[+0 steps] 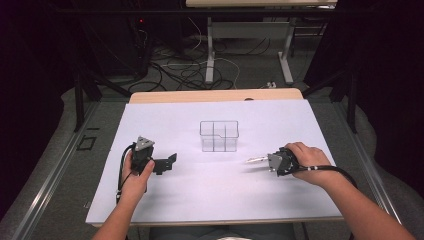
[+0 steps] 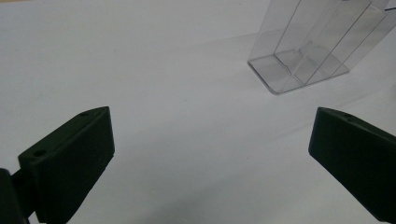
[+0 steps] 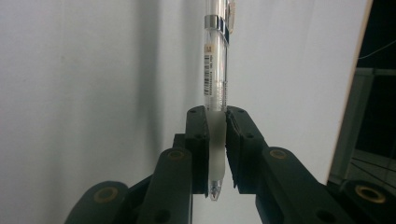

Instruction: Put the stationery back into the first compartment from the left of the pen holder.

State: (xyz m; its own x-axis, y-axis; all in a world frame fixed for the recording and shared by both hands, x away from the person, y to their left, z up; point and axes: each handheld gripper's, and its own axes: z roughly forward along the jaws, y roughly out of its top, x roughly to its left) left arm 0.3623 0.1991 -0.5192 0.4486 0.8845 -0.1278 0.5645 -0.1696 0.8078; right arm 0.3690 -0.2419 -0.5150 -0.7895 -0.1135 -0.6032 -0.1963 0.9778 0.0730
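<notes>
A clear plastic pen (image 3: 216, 88) with a white grip sleeve is pinched between the jaws of my right gripper (image 3: 216, 122), tip toward the camera. In the high view the right gripper (image 1: 270, 161) sits at the table's right, and the pen (image 1: 255, 160) sticks out leftward, low over the white sheet. A clear compartmented organizer box (image 1: 219, 136) stands upright in the middle of the sheet, seen again as the organizer (image 2: 308, 51) ahead and to the right of the left jaws. My left gripper (image 1: 170, 161) rests at the left, open, nothing between its fingers (image 2: 70, 163).
A white sheet (image 1: 215, 200) covers the wooden table (image 1: 215, 95). Beyond the far edge are cables on the floor (image 1: 185, 70) and the legs of another table (image 1: 210, 50). A metal rail (image 1: 45, 185) runs along the left side.
</notes>
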